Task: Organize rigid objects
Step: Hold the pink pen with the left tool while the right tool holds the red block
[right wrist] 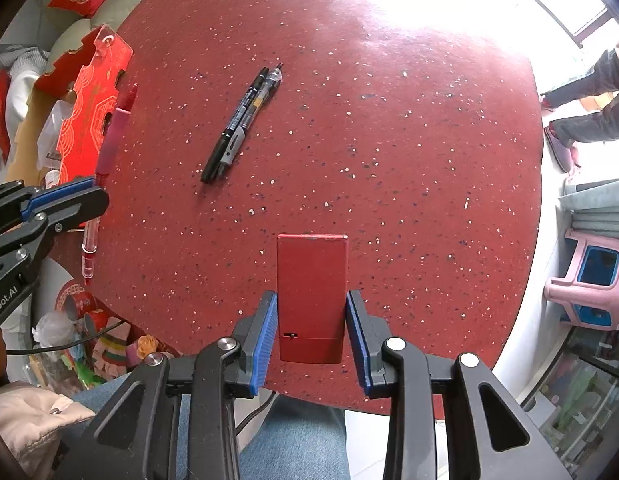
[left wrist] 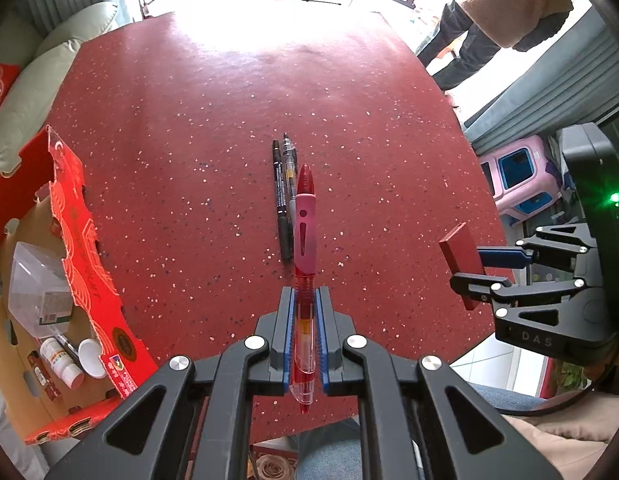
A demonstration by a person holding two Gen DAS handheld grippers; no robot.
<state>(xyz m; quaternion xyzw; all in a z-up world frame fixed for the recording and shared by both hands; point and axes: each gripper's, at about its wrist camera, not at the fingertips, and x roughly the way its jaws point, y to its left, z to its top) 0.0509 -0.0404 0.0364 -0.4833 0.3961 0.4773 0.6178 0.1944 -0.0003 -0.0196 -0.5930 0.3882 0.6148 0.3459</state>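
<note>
My left gripper [left wrist: 303, 300] is shut on a red and pink pen [left wrist: 303, 232], held above the red speckled table [left wrist: 189, 140] and pointing away from me. Just beyond its tip two black pens [left wrist: 283, 192] lie side by side on the table. My right gripper [right wrist: 311, 312] is shut on a flat red box [right wrist: 311, 292], held over the table's near edge. In the right wrist view the left gripper [right wrist: 75, 196] and the red pen [right wrist: 109, 148] show at the left, and the black pens [right wrist: 239, 124] lie at the centre.
A red and gold cardboard box [left wrist: 85, 264] at the table's left holds a clear plastic container [left wrist: 37, 288], a white bottle [left wrist: 61, 364] and a small white cup [left wrist: 91, 358]. A pink stool [right wrist: 589, 284] stands on the floor at the right. A person [left wrist: 505, 12] stands beyond the table.
</note>
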